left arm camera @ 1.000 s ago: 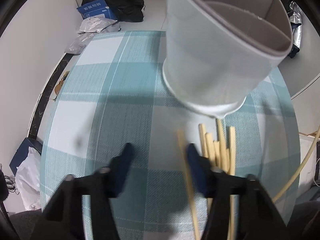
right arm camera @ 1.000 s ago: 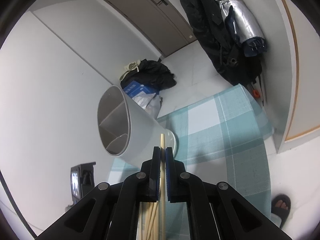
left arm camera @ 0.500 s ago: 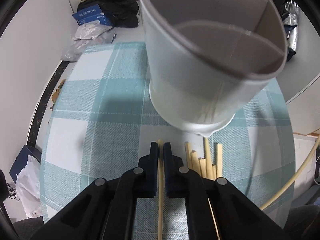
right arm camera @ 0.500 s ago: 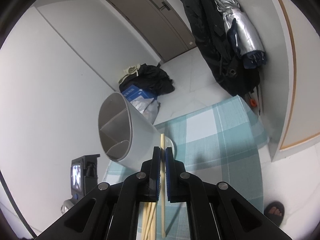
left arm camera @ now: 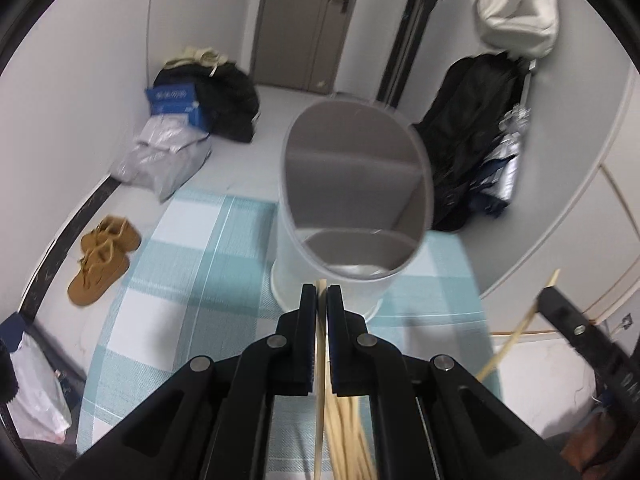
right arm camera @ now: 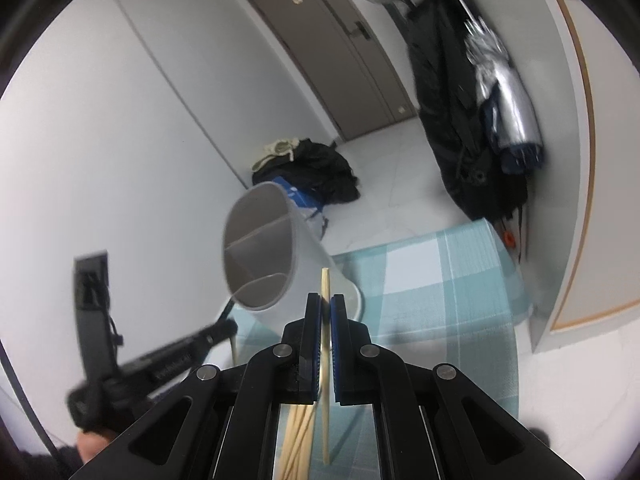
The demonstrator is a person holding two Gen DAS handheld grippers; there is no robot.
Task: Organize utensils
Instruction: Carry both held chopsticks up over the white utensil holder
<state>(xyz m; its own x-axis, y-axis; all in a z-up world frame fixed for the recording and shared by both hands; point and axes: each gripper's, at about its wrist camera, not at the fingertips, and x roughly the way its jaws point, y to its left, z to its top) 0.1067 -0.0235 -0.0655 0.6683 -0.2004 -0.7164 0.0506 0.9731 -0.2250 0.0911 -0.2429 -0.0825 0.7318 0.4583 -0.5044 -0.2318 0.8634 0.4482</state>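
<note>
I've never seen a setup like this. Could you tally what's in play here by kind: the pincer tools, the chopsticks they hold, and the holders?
Grippers: 2, the left gripper and the right gripper
Chopsticks clamped in grippers: 2, one in the left, one in the right
Utensil holder: 1
Total: 5
Loose chopsticks on the tablecloth overlap too much to count.

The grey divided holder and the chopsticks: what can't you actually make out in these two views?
- Holder: in both views its bottom is hidden by its own wall, so any contents can't be seen.
- Left chopstick: left view, lower end cut off by the frame edge.
- Loose chopstick pile: right view, mostly hidden behind the fingers; count unclear.
- Left gripper: right view, motion-blurred.
</note>
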